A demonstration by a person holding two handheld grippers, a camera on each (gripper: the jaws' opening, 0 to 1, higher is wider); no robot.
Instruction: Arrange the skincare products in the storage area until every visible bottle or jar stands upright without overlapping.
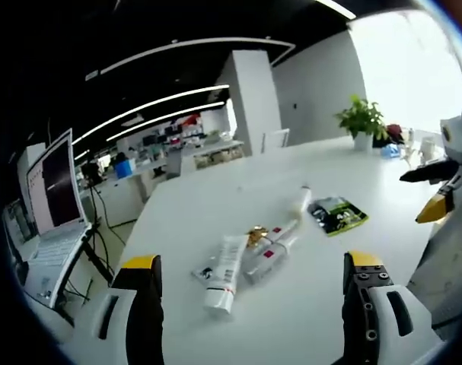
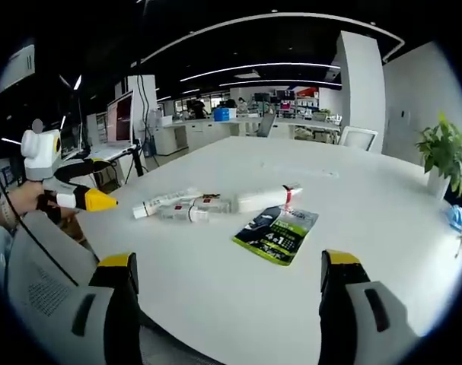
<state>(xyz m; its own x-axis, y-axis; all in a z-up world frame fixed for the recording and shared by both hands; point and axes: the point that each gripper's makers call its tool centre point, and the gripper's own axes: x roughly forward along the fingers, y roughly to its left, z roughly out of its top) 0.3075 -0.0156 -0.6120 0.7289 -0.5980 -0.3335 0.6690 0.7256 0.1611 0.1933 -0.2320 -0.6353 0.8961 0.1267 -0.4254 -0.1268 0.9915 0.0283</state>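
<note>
White table (image 1: 215,205) holds tubes (image 1: 246,258) (lying flat) beyond open fingers (image 1: 143,281).

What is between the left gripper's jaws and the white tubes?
Just bare white table, seen in the left gripper view; the left gripper is open, short of the white tubes.

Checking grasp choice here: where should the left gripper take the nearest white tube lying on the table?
Probably across the mid-body of the white tube, from above: it lies flat, free on its near side, its far end beside smaller tubes.
</note>
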